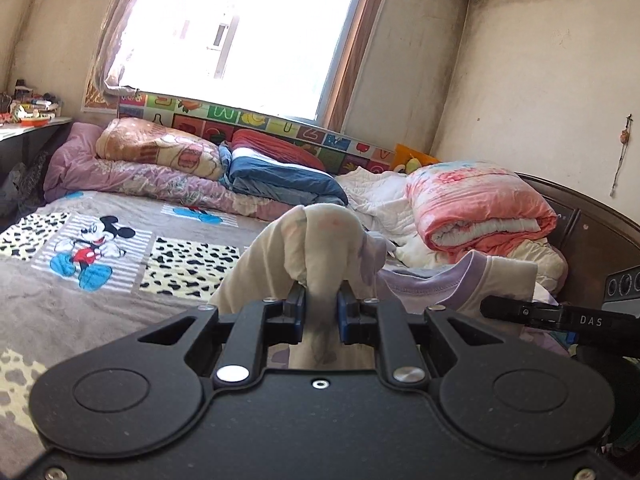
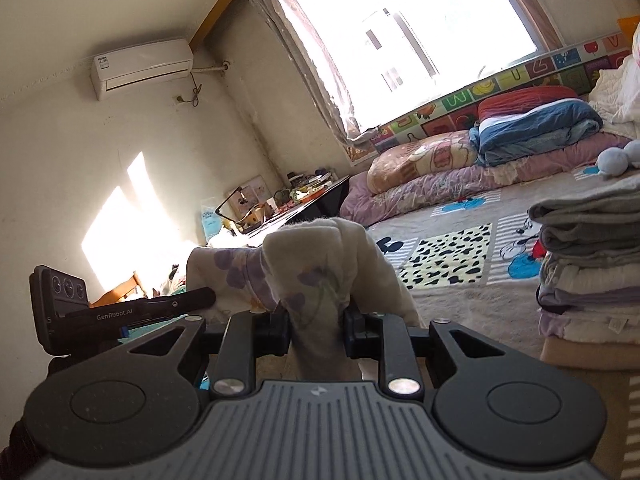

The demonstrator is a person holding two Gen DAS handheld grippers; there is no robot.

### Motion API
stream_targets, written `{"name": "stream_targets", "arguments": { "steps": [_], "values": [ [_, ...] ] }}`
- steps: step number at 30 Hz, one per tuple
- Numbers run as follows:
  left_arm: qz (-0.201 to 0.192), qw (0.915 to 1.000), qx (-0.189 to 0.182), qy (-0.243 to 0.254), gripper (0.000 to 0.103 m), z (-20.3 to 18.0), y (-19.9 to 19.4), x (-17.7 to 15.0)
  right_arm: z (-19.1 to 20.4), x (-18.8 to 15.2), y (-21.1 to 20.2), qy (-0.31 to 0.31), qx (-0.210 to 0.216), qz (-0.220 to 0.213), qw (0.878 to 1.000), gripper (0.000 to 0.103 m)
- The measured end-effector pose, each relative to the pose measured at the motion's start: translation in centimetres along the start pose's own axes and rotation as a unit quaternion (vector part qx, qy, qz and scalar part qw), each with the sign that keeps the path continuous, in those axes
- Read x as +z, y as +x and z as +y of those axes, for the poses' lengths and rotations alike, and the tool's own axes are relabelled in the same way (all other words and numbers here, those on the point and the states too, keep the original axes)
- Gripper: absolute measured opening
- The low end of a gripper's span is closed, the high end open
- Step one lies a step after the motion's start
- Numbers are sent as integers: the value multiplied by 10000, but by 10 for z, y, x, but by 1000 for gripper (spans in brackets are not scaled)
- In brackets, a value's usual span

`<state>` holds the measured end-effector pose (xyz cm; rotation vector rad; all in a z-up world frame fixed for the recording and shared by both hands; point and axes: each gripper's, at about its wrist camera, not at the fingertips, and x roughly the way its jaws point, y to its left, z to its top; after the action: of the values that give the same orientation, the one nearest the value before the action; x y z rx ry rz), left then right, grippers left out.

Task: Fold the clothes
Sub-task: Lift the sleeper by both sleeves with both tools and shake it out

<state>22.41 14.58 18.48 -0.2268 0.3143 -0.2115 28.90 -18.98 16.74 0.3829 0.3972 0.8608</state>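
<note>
A cream garment with pale purple flower print and a lilac neckband hangs lifted above the bed. My left gripper is shut on a bunched fold of it. In the right wrist view the same garment bulges over my right gripper, which is shut on another bunch of the cloth. The right gripper's black finger shows at the right edge of the left wrist view. The left gripper's body appears at the left of the right wrist view. Cloth stretches between the two grippers.
A bed with a cartoon-mouse cover lies below. Folded quilts and a pink rolled quilt sit along the far side under the window. A stack of folded clothes rises at the right. A cluttered desk stands by the wall.
</note>
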Motion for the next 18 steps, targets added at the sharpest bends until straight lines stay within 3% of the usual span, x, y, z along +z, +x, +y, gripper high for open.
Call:
{"name": "stream_targets", "arguments": {
  "steps": [5,8,13,18],
  "values": [
    [-336,9994,112,-22,13,18,38,17,-18,34,38,-318,-330,-441,9980,26],
    [-218,9997,65,-96,13,28,50,-7,-37,27,59,-345,-551,-567,9963,26],
    [200,9997,140,47,13,27,41,-96,-67,-42,75,-71,-771,-82,9970,26],
    [548,9984,152,14,13,12,4,-179,-64,-138,51,97,-826,415,9957,26]
  ]
}}
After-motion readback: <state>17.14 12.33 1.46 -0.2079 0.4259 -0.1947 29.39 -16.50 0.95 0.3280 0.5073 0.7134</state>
